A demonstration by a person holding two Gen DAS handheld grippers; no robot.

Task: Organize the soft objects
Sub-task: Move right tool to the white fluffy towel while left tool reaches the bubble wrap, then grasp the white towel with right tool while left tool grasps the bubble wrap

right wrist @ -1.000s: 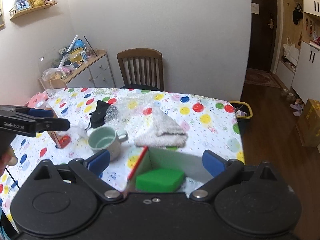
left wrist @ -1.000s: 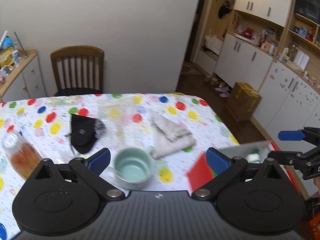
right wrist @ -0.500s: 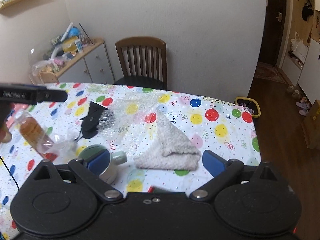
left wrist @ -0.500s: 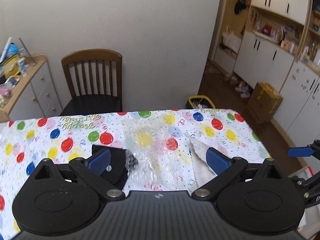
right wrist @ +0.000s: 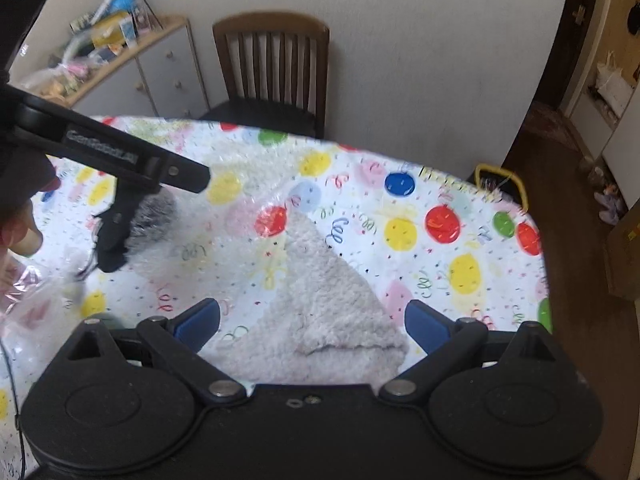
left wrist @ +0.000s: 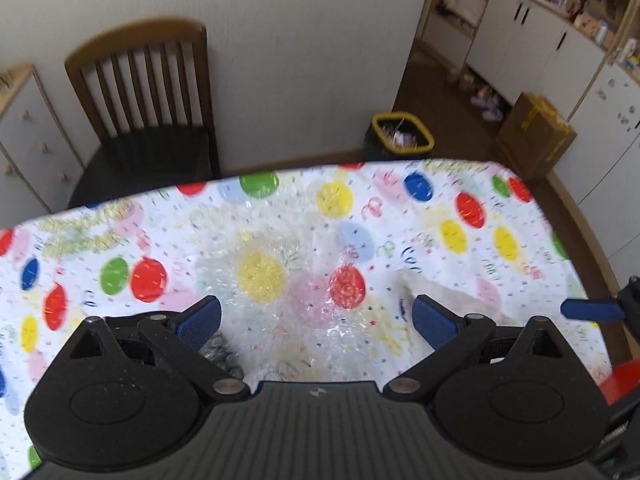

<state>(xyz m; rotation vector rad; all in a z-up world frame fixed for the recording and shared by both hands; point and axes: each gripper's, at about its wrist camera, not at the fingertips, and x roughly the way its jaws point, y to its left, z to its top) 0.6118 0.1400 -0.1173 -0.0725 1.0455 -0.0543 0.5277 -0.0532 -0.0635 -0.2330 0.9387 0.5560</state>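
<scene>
Black claw bodies, blue pads (white "GenRobot.AI" lettering).

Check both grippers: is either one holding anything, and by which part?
Nothing is held. The left gripper is open above the bubble wrap; the right gripper is open above the folded towel.

A folded fluffy cream towel lies on the table with the balloon-print plastic cloth. A clear bubble-wrap sheet is spread to its left. A dark wooden slat-back chair stands behind the table, a yellow-rimmed bin to its right.
</scene>
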